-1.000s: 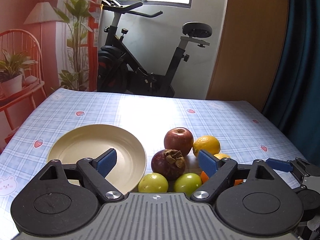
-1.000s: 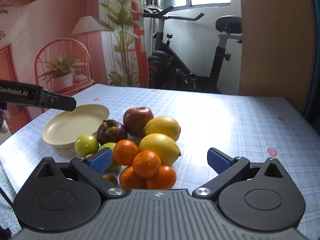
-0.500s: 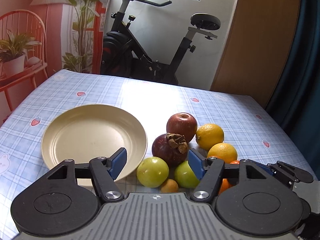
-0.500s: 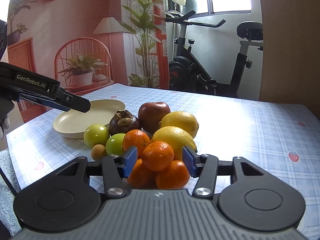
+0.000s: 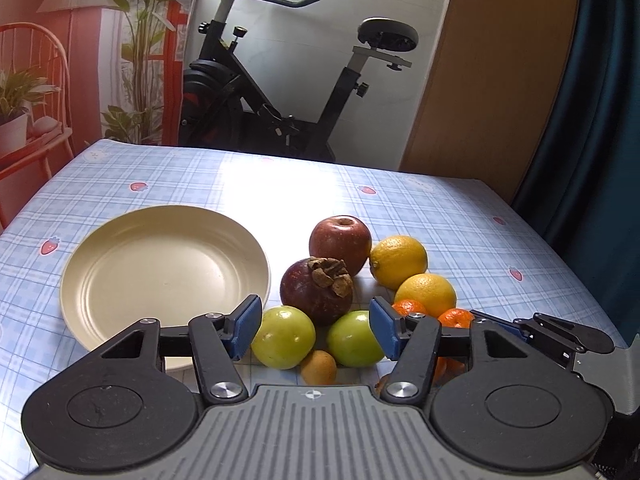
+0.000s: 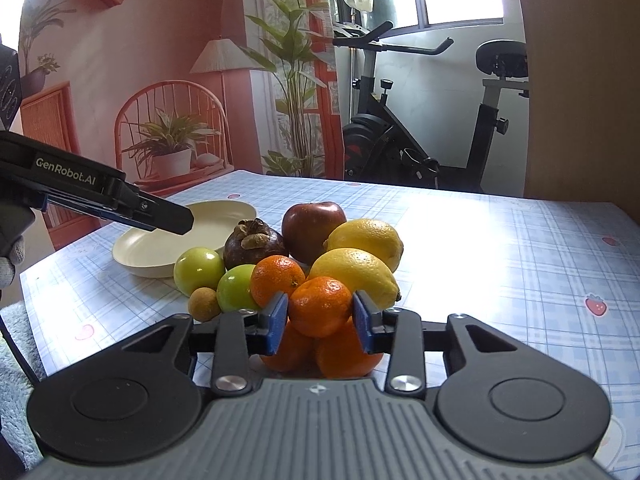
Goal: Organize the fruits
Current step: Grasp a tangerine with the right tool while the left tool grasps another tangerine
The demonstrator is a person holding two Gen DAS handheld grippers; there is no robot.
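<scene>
A pile of fruit lies on the checked tablecloth: a red apple (image 5: pixel 340 240), a dark mangosteen (image 5: pixel 316 290), two lemons (image 5: pixel 398 260), two green fruits (image 5: pixel 283 336), a small brown fruit (image 5: pixel 318 367) and several tangerines (image 6: pixel 278 280). A cream plate (image 5: pixel 160 272) sits empty left of the pile. My left gripper (image 5: pixel 314 326) is open, its pads on either side of the two green fruits. My right gripper (image 6: pixel 320 318) is shut on the top tangerine (image 6: pixel 320 306) of the pile.
The left gripper's arm (image 6: pixel 100 200) reaches across the left of the right wrist view, above the plate (image 6: pixel 160 248). An exercise bike (image 5: pixel 288 92) and potted plants stand beyond the table's far edge. A dark curtain (image 5: pixel 592 120) hangs at the right.
My right gripper has closed from wide open onto the top tangerine. My left gripper has narrowed and moved in over the two green fruits.
</scene>
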